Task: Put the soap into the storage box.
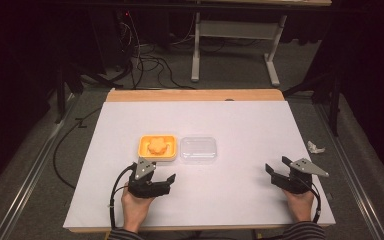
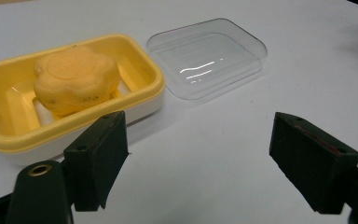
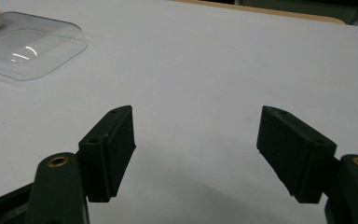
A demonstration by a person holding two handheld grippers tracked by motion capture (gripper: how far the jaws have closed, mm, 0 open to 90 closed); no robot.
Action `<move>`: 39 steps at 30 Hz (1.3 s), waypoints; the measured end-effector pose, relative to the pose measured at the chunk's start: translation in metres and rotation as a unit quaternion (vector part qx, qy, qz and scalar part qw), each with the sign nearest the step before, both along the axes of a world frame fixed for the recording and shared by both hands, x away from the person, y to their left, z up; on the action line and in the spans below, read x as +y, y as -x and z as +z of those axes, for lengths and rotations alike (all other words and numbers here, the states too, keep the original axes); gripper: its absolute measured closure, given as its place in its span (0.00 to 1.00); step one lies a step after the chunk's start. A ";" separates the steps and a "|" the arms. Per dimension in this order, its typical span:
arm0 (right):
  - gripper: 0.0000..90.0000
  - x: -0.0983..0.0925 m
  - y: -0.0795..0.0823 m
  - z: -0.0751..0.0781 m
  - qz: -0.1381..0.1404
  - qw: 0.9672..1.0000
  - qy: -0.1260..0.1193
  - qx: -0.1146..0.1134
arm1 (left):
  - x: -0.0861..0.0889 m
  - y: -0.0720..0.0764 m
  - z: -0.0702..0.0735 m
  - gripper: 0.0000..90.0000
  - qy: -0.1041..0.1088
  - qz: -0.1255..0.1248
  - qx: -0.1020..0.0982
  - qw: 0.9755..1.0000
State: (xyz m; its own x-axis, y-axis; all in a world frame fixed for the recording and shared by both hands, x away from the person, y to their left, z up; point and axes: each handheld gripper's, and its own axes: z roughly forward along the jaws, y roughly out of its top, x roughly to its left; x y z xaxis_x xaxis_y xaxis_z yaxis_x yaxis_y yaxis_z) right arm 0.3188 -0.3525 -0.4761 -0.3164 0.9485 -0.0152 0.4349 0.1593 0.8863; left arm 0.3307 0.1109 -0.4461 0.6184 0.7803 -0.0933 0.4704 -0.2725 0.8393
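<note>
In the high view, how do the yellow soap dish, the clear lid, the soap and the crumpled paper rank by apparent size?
1. Yellow soap dish and clear lid: they look about equal, so I do not rank them.
2. Soap, which sits inside the dish.
3. Crumpled paper, smallest, lying off the white sheet.

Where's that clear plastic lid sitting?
The clear lid lies on the white table near its middle, immediately right of the yellow soap dish, ahead of the left gripper.

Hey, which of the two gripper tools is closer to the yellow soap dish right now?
The left gripper. It sits just in front of the yellow soap dish with jaws open, while the right gripper rests far off near the table's right edge.
</note>
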 end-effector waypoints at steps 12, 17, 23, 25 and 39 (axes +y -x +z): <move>0.31 0.000 0.000 0.000 -0.002 1.000 0.001 0.003 | -0.005 -0.001 -0.006 0.24 -0.011 -0.011 0.007 1.000; 0.31 0.000 0.000 0.000 -0.002 1.000 0.001 0.003 | -0.008 -0.004 -0.009 0.24 -0.016 -0.011 0.008 1.000; 0.31 0.000 0.000 0.000 -0.002 1.000 0.000 0.002 | -0.013 -0.008 -0.015 0.24 -0.020 -0.013 0.017 1.000; 0.31 0.000 0.000 0.000 -0.001 1.000 0.001 0.001 | -0.014 -0.009 -0.016 0.24 -0.021 -0.013 0.018 1.000; 0.31 0.000 0.000 0.000 0.000 1.000 0.000 0.001 | -0.022 -0.015 -0.025 0.24 -0.034 -0.014 0.022 0.999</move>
